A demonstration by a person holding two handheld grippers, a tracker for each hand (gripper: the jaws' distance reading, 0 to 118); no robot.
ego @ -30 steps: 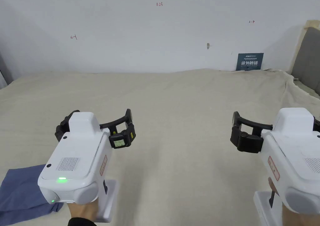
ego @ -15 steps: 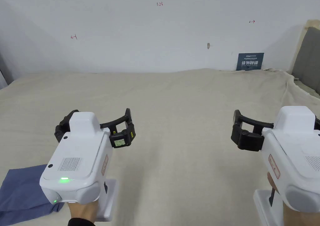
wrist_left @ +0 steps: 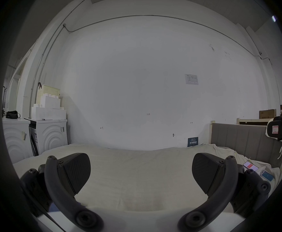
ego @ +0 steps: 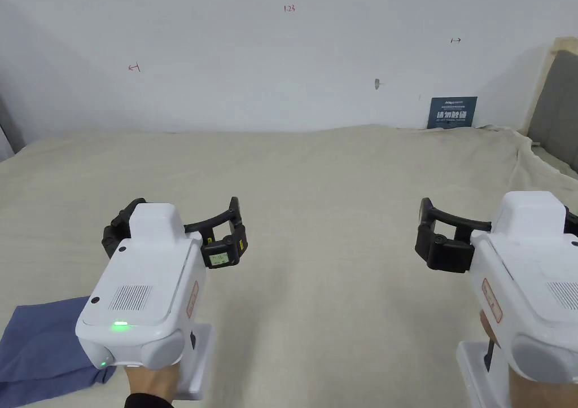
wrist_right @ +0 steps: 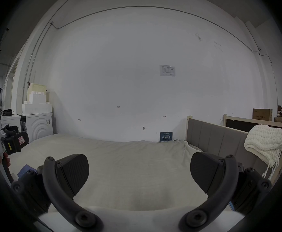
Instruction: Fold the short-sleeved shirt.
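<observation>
From the head view, a blue shirt (ego: 42,344) lies folded flat at the bed's (ego: 338,200) near left edge, beside the left gripper (ego: 176,231). In both gripper views, left gripper (wrist_left: 141,173) and right gripper (wrist_right: 139,172) gape wide, holding nothing.

At seven o'clock in the head view, the blue shirt (ego: 39,350) is cut off by the left and bottom edges and partly hidden behind the left gripper (ego: 175,231). The right gripper (ego: 508,240) runs past the four o'clock edge, one jaw out of frame.
</observation>
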